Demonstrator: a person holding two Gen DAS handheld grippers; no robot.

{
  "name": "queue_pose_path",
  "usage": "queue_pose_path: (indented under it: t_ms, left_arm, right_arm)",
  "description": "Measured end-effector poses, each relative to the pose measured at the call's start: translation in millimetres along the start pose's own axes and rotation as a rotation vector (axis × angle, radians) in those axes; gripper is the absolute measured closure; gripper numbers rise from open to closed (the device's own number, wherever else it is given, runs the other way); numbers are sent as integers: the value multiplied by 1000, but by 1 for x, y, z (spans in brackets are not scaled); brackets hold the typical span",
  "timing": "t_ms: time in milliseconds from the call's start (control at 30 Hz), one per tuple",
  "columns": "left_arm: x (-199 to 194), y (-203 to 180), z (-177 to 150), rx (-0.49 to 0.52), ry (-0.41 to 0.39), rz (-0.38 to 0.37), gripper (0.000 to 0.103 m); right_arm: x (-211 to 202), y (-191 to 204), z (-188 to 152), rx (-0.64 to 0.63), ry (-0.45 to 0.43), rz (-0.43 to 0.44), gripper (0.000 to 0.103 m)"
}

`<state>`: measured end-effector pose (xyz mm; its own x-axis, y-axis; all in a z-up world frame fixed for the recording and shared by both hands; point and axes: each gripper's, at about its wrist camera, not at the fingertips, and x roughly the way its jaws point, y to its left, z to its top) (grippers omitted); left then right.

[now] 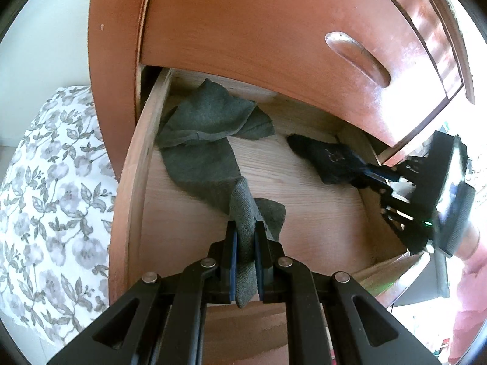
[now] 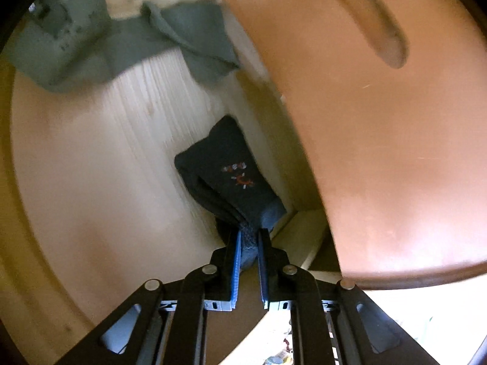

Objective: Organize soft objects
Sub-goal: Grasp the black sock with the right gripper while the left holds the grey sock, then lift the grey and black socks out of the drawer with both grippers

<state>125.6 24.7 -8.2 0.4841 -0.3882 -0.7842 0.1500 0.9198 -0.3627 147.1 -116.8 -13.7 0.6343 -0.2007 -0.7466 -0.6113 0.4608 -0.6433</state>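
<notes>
The left gripper [image 1: 246, 228] is closed on a fold of grey cloth [image 1: 207, 140], its two blue-lined pads pinching the fabric so that a ridge of it stands up between them and a tail hangs down past the pads toward the camera. The rest of the grey cloth trails away from the grip across the pale wood floor of the open drawer [image 1: 319, 213] and bunches up crumpled against the back left corner.

The right gripper [image 2: 250, 237] is also clamped tight, on the near end of a dark sock [image 2: 225, 170]. The sock is folded over on itself, with a small orange and white mark on its top face. In the right wrist view it lies along the right side of the drawer [image 2: 91, 182], close beside the side wall, its far end pointing toward the back. That view is blurred. From the left wrist view the right gripper [image 1: 365, 172] comes in over the drawer's right edge, with the dark sock [image 1: 322, 155] stretching out from its tips, well apart from the grey cloth.

Above the drawer is a closed reddish-brown drawer front [image 1: 274, 30] with a recessed handle [image 1: 359, 57]. A floral bedcover [image 1: 51, 197] lies left of the cabinet.
</notes>
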Motion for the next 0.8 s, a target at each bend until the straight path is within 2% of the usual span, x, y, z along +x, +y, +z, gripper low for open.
queue_pose_path:
  t_ms: [267, 433, 800]
  left_arm:
    - [-11, -4, -4, -18, -8, 4, 93]
    - [-16, -6, -5, -22, -14, 4, 93]
    - [-29, -9, -8, -38, -28, 12, 93]
  right_arm:
    - [-52, -11, -7, 80, -91, -3, 91]
    - [-63, -9, -20, 159, -135, 0, 91]
    - [-96, -14, -50, 545, -250, 76, 91]
